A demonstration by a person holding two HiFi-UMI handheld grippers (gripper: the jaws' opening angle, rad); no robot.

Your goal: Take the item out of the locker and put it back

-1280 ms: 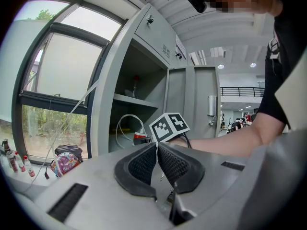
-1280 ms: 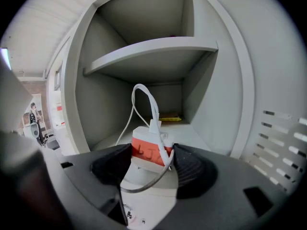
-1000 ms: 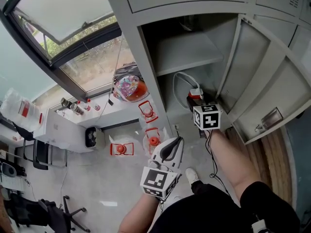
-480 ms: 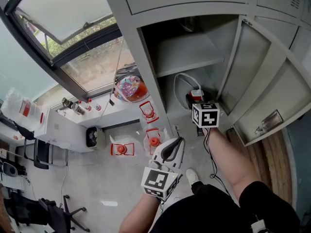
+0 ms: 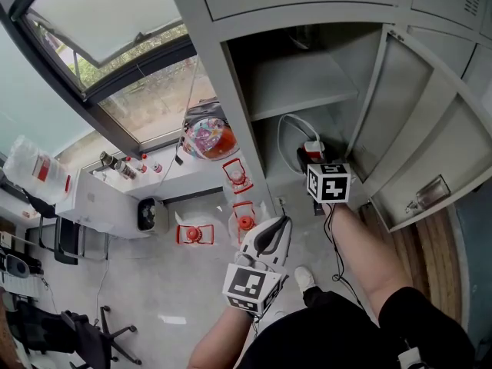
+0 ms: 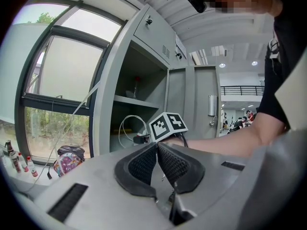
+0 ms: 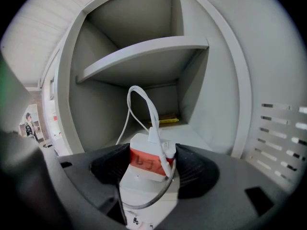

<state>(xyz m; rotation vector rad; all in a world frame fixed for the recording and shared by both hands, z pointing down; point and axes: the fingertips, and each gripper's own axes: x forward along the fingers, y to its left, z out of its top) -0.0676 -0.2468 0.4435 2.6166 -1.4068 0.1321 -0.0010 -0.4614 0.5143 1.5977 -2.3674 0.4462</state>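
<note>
A white charger (image 7: 144, 163) with a red taped label and a looping white cable (image 7: 144, 104) sits between the pads of my right gripper (image 7: 152, 166), which is shut on it. In the head view the right gripper (image 5: 315, 164) holds the charger (image 5: 313, 149) at the mouth of the open grey locker (image 5: 307, 83), just above its lower compartment floor. My left gripper (image 5: 277, 225) hangs lower, outside the locker, its jaws shut on nothing. In the left gripper view its pads (image 6: 144, 164) meet at the tips.
The locker door (image 5: 415, 152) stands open on the right. A shelf (image 7: 144, 51) spans the compartment above, and a yellow strip (image 7: 165, 121) lies at the back. A colourful bag (image 5: 206, 138), red-and-white items (image 5: 234, 177) and a window ledge with bottles (image 5: 123, 167) are at left.
</note>
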